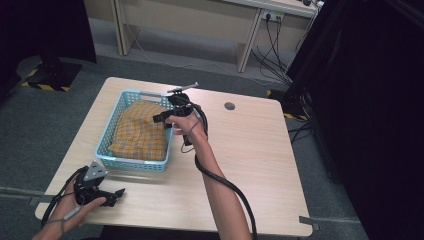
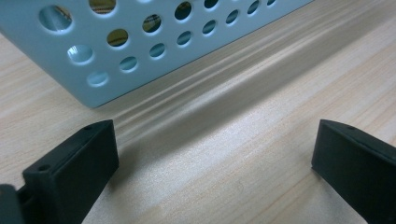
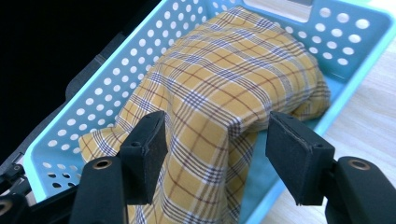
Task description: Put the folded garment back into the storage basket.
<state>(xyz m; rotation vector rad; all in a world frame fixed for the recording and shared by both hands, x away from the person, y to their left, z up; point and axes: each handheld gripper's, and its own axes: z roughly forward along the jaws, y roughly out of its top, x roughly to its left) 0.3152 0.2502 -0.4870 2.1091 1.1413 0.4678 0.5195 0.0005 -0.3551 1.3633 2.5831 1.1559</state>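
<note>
Clearly mid-grab at the basket [image 1: 131,161]: right tool [image 3: 215,154] poised over the near right rim, jaws spread wide to either side of a raised fold of the yellow plaid cloth [image 3: 224,84], not yet pinching it. Cloth heaped inside the light blue perforated basket, filling most of it, one fold draped up toward the rim nearest that tool. Probably lifted there as the easiest ridge to straddle, since a flat layer would give the jaws nothing to bite. Basket standing on the left half of the wooden table [image 1: 250,150], handle cut-out at the far end.

Right hand [image 1: 187,125] reaching forward from a long outstretched forearm, wrist bent so the tool tips down and leftward into the basket; thick black cable [image 1: 220,181] trailing back along the arm. Seen from above as well, right tool [image 1: 167,120] just above the cloth's right edge.

Left tool [image 1: 116,196] parked low at the near left corner of the table, held loosely in the left hand [image 1: 75,210], jaws wide apart and empty, aimed at the basket's near wall [image 2: 140,42] just beyond. Likely waiting, perhaps ready to steady the basket should the cloth drag it.
</note>
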